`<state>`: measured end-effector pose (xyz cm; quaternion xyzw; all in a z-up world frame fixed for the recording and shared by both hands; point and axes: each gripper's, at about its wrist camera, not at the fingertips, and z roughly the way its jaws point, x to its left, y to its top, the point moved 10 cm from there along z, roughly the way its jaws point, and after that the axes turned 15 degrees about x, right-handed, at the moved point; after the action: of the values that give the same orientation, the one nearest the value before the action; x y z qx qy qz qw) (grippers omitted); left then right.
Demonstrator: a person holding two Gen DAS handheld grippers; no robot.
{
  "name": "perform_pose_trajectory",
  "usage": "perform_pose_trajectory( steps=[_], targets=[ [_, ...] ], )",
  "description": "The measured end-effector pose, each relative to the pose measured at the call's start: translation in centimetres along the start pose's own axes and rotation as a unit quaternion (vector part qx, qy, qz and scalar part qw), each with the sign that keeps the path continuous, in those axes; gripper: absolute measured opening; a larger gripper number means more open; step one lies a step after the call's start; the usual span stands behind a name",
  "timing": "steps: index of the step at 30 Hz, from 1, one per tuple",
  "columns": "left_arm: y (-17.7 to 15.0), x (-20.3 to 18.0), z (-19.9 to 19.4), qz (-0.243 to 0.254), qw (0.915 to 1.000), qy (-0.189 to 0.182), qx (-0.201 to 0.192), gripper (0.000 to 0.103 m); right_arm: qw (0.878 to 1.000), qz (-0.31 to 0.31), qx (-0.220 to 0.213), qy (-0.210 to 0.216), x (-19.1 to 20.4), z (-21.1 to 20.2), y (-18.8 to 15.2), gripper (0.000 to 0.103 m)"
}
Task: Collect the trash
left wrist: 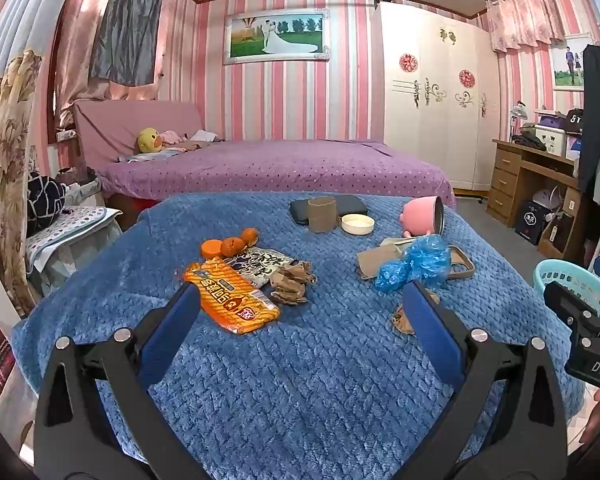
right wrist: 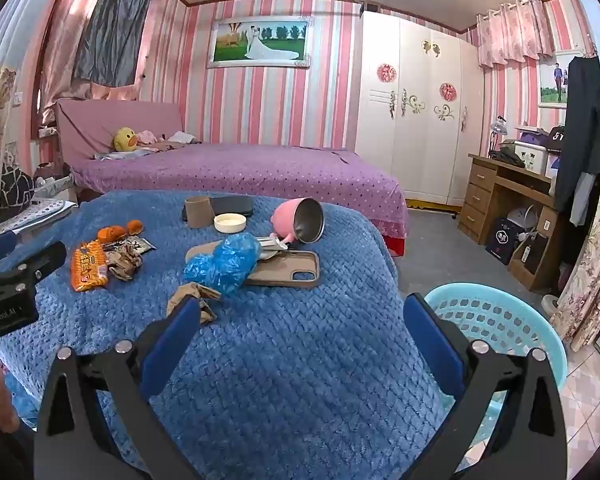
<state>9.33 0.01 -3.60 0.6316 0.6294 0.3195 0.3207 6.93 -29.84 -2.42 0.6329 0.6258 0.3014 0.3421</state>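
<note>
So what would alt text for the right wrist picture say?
An open right gripper hangs over a blue blanket-covered table strewn with an orange snack wrapper, blue plastic bag and tipped pink mug. A turquoise basket waits at right.

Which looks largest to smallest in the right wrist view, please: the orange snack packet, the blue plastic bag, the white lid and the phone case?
1. Phone case
2. Blue plastic bag, close to the case; partly covering it, so unsure
3. Orange snack packet
4. White lid, though it lies farthest away

The blue blanket [left wrist: 300,380] near me is bare; farther on, snack packet [left wrist: 230,300] and blue bag [left wrist: 416,264] block my way.
</note>
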Motion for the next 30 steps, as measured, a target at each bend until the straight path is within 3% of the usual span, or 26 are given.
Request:
perform_pose_trajectory(
  steps=[30],
  targets=[
    [0.0,0.5,0.0,0.004,0.9999,0.011,-0.004,0.098,1.0,0.001,-0.001,-0.004,-0.4,-0.2,-0.3,0.099]
  ],
)
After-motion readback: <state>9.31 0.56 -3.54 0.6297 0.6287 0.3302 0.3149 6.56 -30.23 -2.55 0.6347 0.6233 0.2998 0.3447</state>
